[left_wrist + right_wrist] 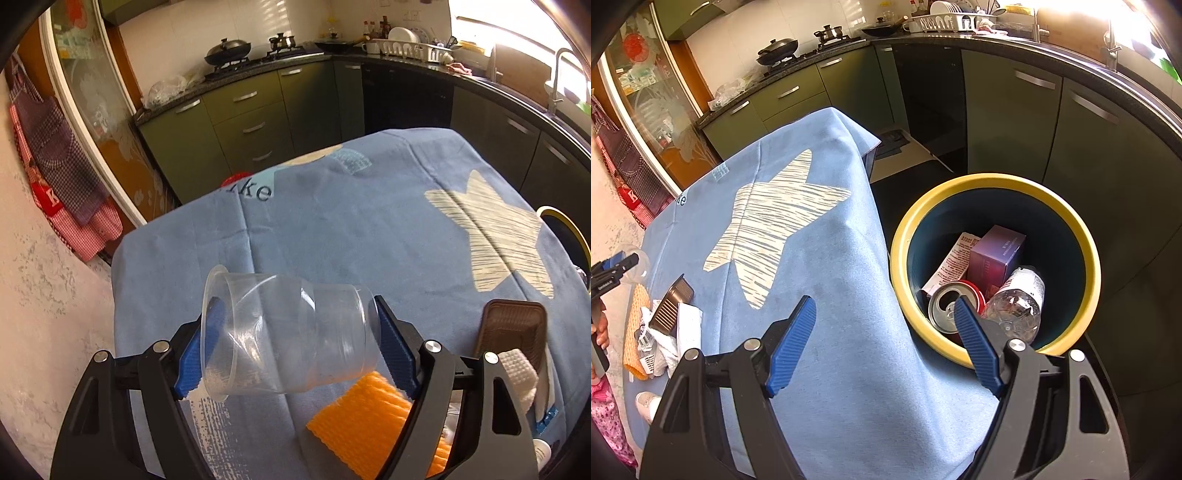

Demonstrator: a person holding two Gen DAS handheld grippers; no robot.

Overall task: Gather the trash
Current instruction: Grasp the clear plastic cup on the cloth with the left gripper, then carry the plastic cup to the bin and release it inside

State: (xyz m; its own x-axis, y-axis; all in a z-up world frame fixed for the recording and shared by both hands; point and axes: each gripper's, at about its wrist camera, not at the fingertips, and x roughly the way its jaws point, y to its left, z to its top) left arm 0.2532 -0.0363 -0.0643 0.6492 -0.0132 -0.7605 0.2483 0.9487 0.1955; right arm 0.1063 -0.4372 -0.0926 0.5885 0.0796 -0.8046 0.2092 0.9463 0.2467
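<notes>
A clear plastic cup point(288, 332) lies sideways between the blue pads of my left gripper point(297, 306), one pad at its rim and the other at its base, just above the blue star-print tablecloth point(351, 229). An orange foam net point(369, 417), a brown plastic tray point(513, 325) and a white foam piece point(521, 373) lie on the cloth near it. My right gripper point(884, 302) stands open with nothing in it, over the table's edge beside the yellow-rimmed bin point(993, 179). Inside the bin are a red can point(947, 302), a clear bottle point(1019, 299), a purple box point(995, 258) and a printed paper point(955, 258).
Dark green kitchen cabinets point(1008, 110) and a black counter curve behind the table and the bin. A pale wall point(44, 314) with a hanging checked apron point(62, 155) stands at the left. A person's hand point(600, 332) shows at the right wrist view's left edge.
</notes>
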